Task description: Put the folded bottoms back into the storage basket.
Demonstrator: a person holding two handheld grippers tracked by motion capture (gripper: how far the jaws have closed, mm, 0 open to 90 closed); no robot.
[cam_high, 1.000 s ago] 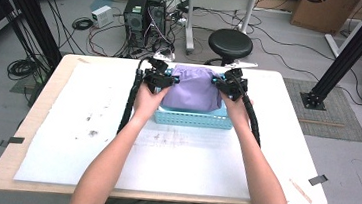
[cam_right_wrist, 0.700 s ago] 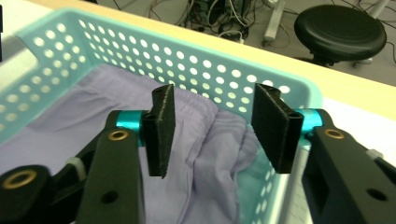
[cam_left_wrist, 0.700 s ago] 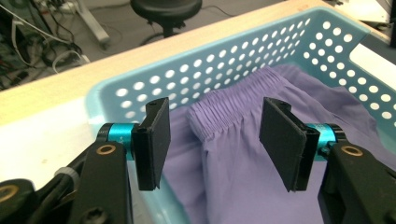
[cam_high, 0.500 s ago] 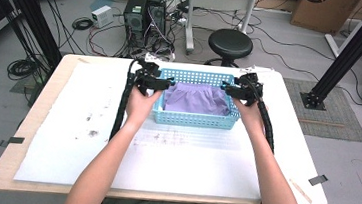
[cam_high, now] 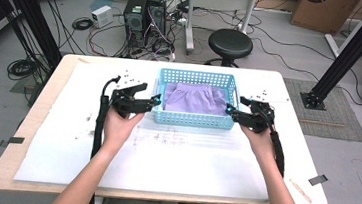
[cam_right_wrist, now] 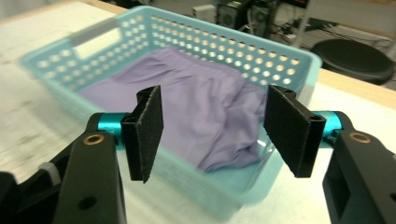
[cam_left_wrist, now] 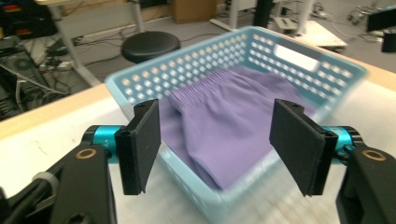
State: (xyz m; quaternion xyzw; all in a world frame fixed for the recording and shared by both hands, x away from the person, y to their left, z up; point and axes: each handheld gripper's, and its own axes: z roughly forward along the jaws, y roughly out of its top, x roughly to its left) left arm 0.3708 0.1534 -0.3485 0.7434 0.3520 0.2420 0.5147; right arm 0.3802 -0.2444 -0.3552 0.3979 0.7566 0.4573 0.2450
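Observation:
A light blue perforated basket [cam_high: 193, 120] [cam_left_wrist: 233, 46] [cam_right_wrist: 219, 37] stands at the far middle of the table with a purple cloth [cam_high: 195, 98] [cam_left_wrist: 224, 126] [cam_right_wrist: 187, 112] lying inside it. My left gripper [cam_high: 155, 101] [cam_left_wrist: 215, 140] sits just off the basket's left side, jaws wide apart after just opening, nothing between them. Off the basket's right side, my right gripper [cam_high: 229, 110] [cam_right_wrist: 212, 135] is likewise open and empty, its jaws having just spread. Both point inward at the basket.
A white sheet [cam_high: 164, 155] covers most of the wooden table [cam_high: 31, 123]. Behind the table stand a black stool [cam_high: 230, 42], computer towers [cam_high: 142, 13] and tangled cables on the floor. A black frame post [cam_high: 349, 53] rises at the right.
Both grippers let go of the purple cloth, opened, and drew outward from over the basket to its left and right sides. The cloth now lies settled in the basket.

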